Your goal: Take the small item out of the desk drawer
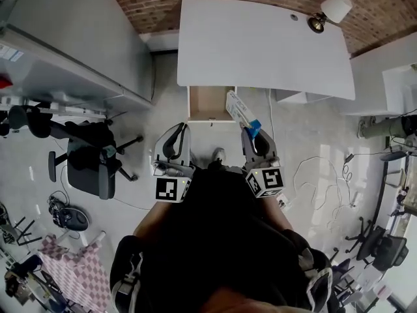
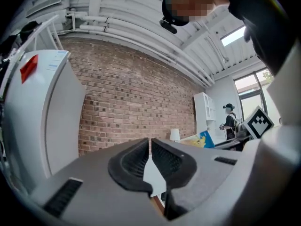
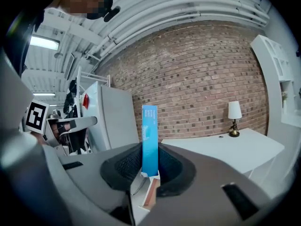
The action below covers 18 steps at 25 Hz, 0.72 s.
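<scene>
A white desk stands against the brick wall, its wooden drawer pulled out toward me. My right gripper is shut on a slim blue and white box, held in front of the drawer's right side. In the right gripper view the blue box stands upright between the pads, with the right gripper clamped on its lower end. My left gripper hangs beside the drawer's left side. Its jaws are shut with nothing between them.
A small lamp stands at the desk's far right corner. A tall white cabinet fills the left, with a black office chair below it. White shelving and loose cables lie to the right.
</scene>
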Each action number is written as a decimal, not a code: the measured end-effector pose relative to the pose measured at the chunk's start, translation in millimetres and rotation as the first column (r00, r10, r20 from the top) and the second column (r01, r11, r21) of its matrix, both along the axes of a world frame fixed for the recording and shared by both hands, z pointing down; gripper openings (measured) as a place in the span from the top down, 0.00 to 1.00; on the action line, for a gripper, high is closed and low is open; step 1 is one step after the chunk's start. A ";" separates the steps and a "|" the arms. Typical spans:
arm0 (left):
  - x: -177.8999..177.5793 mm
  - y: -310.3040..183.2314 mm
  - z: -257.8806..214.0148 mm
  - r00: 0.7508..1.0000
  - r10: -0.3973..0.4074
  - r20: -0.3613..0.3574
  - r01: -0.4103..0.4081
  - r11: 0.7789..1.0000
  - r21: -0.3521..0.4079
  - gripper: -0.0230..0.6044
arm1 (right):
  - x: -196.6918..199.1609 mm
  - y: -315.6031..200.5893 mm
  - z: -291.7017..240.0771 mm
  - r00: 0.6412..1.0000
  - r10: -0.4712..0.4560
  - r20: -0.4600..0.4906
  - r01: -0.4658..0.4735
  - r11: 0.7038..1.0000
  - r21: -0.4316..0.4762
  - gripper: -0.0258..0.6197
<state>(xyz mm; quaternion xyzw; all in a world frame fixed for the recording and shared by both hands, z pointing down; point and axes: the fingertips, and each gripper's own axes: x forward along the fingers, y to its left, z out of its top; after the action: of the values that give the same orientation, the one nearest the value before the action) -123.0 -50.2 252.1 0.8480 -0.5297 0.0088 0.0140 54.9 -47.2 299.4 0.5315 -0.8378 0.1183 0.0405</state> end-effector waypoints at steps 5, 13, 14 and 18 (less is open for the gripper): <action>0.6 11.4 17.6 0.999 0.039 -0.015 -0.040 0.998 -0.051 0.92 | -14.0 13.6 0.2 1.000 0.004 -0.005 -0.004 1.000 -0.004 0.82; 2.3 15.5 14.6 0.995 0.096 -0.016 -0.096 0.994 -0.057 0.92 | -23.1 21.2 -2.2 1.000 0.018 -0.020 -0.018 1.000 0.005 0.82; 0.9 16.2 14.4 0.995 0.097 -0.015 -0.098 0.994 -0.054 0.92 | -24.2 21.7 -2.4 1.000 0.018 -0.021 -0.018 1.000 0.006 0.82; -4.5 15.8 12.0 0.995 0.093 -0.024 -0.093 0.995 -0.029 0.92 | -27.6 23.8 -1.7 1.000 0.015 -0.025 -0.015 1.000 0.004 0.82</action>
<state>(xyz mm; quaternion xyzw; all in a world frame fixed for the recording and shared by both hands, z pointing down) -127.4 -34.4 264.1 0.8715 -0.4893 0.0078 0.0321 27.4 -23.3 297.7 0.5393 -0.8334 0.1104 0.0492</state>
